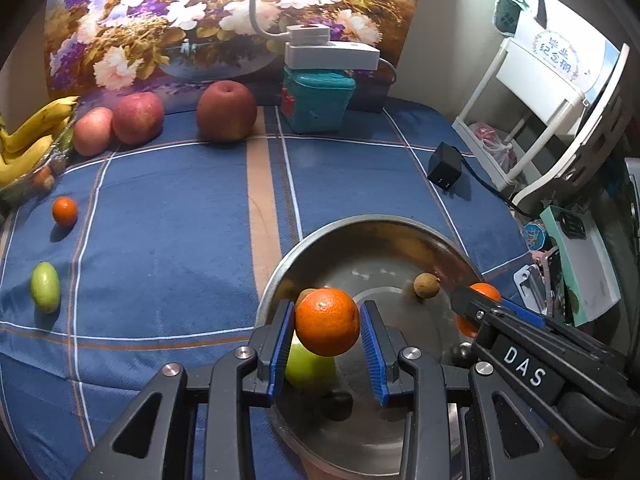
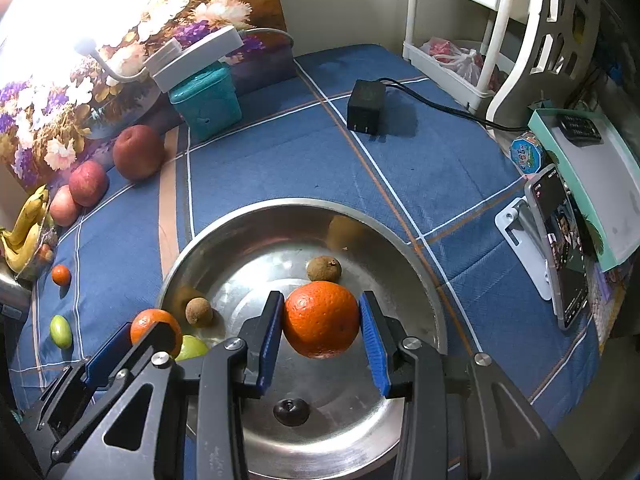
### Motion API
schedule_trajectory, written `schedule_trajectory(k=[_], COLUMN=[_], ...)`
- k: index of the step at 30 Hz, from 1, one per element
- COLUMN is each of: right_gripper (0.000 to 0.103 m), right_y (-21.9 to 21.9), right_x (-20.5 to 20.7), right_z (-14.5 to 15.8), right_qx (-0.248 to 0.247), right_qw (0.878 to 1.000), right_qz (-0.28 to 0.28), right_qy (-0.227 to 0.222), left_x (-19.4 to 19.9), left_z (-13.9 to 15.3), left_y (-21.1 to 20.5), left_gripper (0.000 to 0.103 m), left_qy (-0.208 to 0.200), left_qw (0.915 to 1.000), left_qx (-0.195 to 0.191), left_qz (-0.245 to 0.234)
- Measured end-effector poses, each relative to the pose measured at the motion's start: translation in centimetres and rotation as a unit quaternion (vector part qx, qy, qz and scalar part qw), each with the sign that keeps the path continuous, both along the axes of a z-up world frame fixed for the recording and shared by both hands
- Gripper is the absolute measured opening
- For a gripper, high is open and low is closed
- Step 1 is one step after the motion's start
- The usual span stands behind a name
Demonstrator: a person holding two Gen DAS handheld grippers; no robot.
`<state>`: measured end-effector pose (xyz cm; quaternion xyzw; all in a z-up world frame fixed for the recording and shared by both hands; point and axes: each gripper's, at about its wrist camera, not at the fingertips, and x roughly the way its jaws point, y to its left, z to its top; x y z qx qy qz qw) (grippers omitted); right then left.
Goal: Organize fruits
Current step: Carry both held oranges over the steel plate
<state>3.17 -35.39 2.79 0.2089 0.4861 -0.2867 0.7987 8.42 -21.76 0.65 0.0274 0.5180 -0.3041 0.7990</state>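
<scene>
Both grippers, left (image 1: 327, 344) and right (image 2: 322, 336), pinch mandarins over the steel bowl (image 2: 404, 236); its near rim is hidden, with open cloth far-left.

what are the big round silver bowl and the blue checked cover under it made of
The big round silver bowl looks like polished metal, probably stainless steel: it mirrors the fruit and shows bright glare. The blue checked cover looks like woven fabric, matte, with a visible weave and soft creases; the fibre cannot be told.
</scene>
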Motion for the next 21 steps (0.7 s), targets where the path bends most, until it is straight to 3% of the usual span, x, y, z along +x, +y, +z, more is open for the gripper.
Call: schedule_trajectory(k=[21], right_gripper=[0.040], right_y=[-0.9], right_x=[0.1], right_z=[-2.1], right_qx=[0.015], right_qw=[1.000], right_qz=[-0.009], right_qy=[0.024], left_x=[-0.2], left_z=[-1.4], left_y=[-0.9], left_gripper=[0.036], left_qy=[0.002], left_qw=[0.9998], left_qx=[0.021], left_qz=[-0.007])
